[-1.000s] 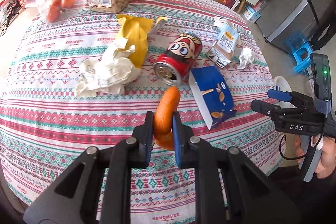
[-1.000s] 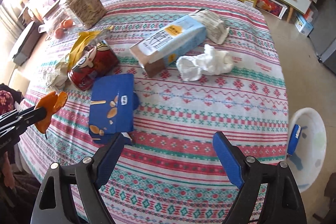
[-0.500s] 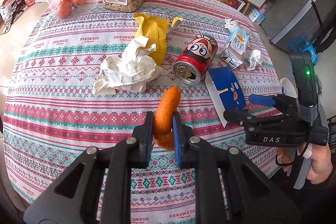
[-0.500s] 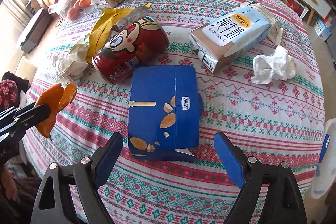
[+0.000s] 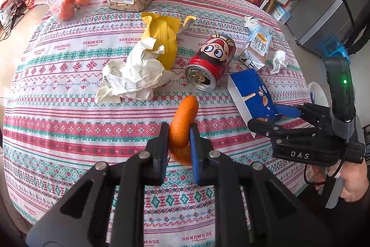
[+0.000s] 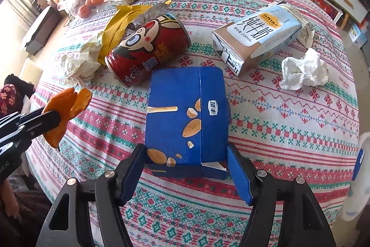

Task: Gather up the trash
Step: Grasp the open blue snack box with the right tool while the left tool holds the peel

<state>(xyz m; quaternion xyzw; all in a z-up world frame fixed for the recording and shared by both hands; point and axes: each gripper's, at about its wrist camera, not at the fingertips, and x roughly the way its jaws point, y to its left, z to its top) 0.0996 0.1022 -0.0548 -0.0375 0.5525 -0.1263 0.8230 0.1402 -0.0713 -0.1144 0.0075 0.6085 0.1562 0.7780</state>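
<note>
Left gripper (image 5: pixel 177 145) pinching curled orange peel (image 5: pixel 182 129); right gripper (image 6: pixel 186 174) wide open, empty, straddling blue cardboard snack box (image 6: pixel 185 117). Could crush or skid once squeezed.

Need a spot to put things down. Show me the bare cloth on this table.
Bare cloth lies left of the crumpled paper, and near the edge under the orange peel. Crowded: can, blue box, milk carton and tissue.
</note>
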